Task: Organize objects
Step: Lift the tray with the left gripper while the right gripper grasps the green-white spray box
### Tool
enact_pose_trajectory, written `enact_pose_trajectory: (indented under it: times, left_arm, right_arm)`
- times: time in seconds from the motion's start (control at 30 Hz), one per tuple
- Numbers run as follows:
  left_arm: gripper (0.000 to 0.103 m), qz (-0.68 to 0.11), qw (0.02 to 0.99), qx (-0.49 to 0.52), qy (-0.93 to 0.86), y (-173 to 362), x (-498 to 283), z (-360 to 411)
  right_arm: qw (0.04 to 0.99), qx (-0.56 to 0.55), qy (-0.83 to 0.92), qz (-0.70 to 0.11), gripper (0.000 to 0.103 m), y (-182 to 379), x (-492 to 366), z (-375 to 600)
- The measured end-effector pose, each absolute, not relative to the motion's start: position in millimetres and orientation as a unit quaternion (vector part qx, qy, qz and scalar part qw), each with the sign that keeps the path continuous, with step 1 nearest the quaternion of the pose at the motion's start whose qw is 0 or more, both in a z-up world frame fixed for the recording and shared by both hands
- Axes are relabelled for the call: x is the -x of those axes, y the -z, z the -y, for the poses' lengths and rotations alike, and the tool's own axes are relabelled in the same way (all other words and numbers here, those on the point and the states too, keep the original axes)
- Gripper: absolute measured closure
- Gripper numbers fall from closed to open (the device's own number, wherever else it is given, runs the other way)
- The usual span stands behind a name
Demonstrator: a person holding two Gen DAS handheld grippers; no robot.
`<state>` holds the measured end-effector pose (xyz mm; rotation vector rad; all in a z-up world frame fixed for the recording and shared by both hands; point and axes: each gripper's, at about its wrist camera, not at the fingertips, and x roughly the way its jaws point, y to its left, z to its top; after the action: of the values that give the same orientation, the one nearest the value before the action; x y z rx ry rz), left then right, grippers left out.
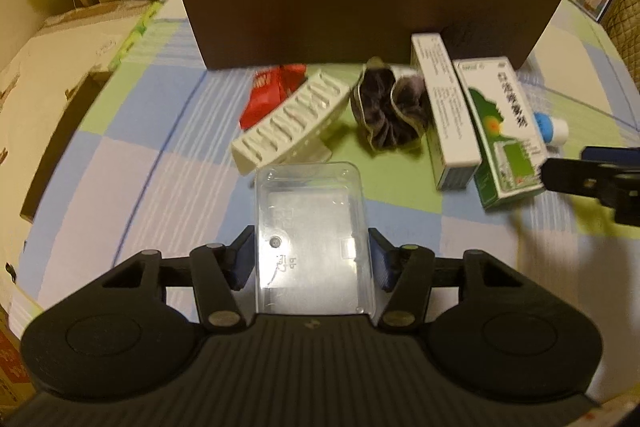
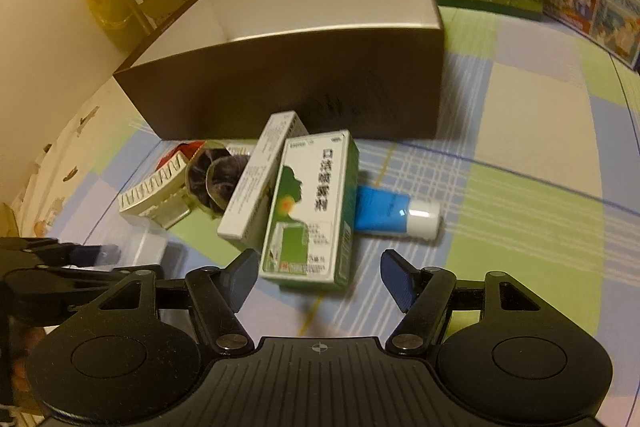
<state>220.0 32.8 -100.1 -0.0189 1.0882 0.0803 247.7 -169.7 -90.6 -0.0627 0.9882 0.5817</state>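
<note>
Two fingers (image 1: 245, 259) of the left gripper (image 1: 314, 259) clamp a clear container (image 1: 312, 227).

A large open box (image 2: 288, 75) stands toward the far edge of the table (image 2: 540, 131), with a row of items lying just before its near wall: packet (image 1: 272, 93), slotted tray (image 1: 292, 123), scrunchie (image 1: 390, 111), narrow carton (image 1: 444, 107), spray carton (image 2: 312, 207) and tube (image 2: 396, 213), left to right. The narrow carton leans against the spray carton, which partly overlies the tube. A clear container (image 1: 312, 235) lies nearer than the row, just before the slotted tray.
</note>
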Motion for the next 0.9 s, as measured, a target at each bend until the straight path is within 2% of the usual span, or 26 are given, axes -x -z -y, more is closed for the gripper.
enact_pose_trajectory:
  times: [0.3, 0.67, 0.73, 0.9]
  left_arm:
    - [0.049, -0.49, 0.871, 0.012, -0.039, 78.2, -221.3, -38.9]
    - [0.049, -0.489, 0.871, 0.019, -0.041, 76.6, -220.6, -49.0]
    - [0.049, -0.489, 0.871, 0.021, -0.042, 76.7, -220.7, -51.7]
    - [0.049, -0.488, 0.872, 0.022, -0.038, 75.5, -220.6, -54.8]
  right_arm:
    - [0.844, 0.065, -0.264, -0.462, 0.038, 103.5, -265.8, 138.9]
    - [0.846, 0.117, -0.228, -0.467, 0.039, 124.0, -277.4, 107.5]
    - [0.847, 0.125, -0.224, -0.464, 0.046, 126.4, -277.8, 105.2]
    - [0.851, 0.127, -0.229, -0.455, 0.049, 125.1, -275.2, 107.7]
